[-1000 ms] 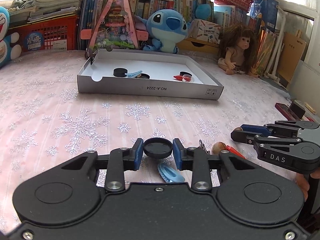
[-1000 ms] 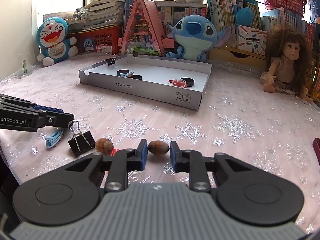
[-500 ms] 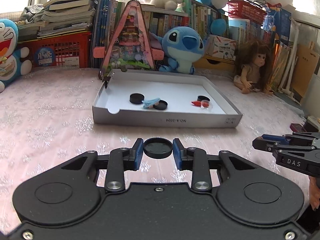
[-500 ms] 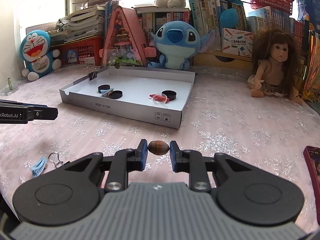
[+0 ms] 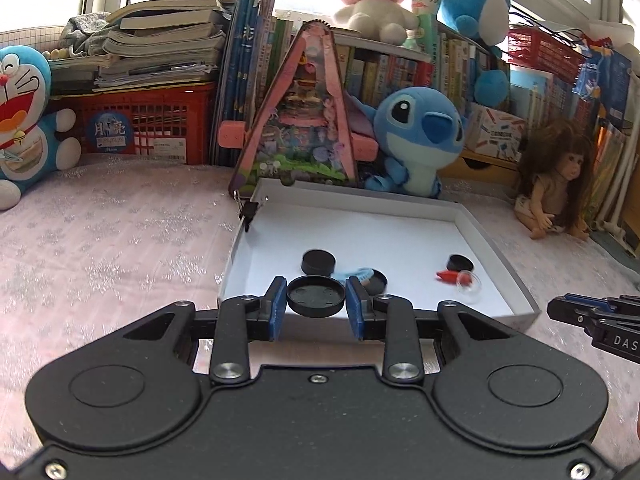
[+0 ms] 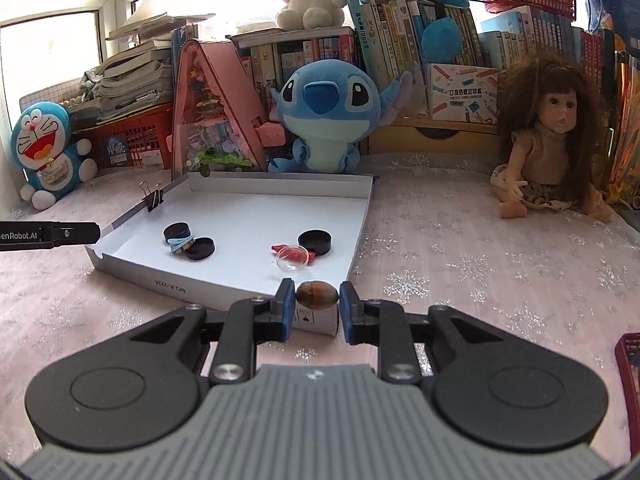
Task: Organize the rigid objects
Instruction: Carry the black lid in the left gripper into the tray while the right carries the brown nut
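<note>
Black round cap (image 5: 316,295) held flat (underside up), brown acorn (image 6: 317,295) held sideways

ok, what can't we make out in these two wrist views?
- Table under the left tongs: left view, the tongs' body covers it.
- Right tongs: left view, cut by the right edge.
- Blue clip in the box: right view, too small to read its shape.
- Red item: right view, cut by the edge.

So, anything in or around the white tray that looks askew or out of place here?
Mostly tidy. One oddity: the blue hair clip in the white tray lies propped across two black caps instead of flat. A binder clip is clamped on the tray's left wall.
</note>
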A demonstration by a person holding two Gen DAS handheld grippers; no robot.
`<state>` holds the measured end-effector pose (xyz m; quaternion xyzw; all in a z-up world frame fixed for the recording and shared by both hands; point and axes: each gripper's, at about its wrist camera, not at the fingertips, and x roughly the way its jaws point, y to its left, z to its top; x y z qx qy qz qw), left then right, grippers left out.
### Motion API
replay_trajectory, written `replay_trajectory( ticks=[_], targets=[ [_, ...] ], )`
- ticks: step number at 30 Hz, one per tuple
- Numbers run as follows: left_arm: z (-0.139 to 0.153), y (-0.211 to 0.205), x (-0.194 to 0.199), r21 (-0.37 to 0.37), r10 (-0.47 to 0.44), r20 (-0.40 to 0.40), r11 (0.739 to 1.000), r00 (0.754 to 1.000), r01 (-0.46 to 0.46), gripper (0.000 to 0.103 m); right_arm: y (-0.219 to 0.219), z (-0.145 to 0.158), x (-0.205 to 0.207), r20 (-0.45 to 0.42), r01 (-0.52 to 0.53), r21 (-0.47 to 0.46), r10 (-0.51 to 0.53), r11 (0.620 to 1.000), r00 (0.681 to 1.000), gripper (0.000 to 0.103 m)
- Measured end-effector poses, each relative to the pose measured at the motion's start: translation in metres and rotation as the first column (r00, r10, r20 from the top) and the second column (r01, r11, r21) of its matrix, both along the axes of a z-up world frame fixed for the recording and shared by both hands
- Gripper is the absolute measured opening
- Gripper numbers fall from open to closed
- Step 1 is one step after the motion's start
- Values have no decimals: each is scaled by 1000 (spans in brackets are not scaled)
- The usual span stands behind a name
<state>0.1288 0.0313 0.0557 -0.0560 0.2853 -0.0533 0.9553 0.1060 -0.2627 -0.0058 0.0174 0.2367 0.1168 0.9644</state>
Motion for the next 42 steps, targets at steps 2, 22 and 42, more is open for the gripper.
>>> replay_trajectory(
  ticks=[2, 22, 42],
  targets=[
    [-1, 1, 11, 3, 12, -5, 1000, 1000, -12, 30, 1, 1, 10, -7, 3, 4, -3, 1000, 1000, 28],
    [-22, -18, 131, 35, 48, -57, 998, 997, -47, 30, 21, 2, 130, -90, 60, 46, -56, 997, 994, 28],
    [-48, -53, 162, 124, 14, -116, 992, 993, 0, 30, 39, -20, 169, -143, 77, -37, -82, 996, 986, 28]
  ],
)
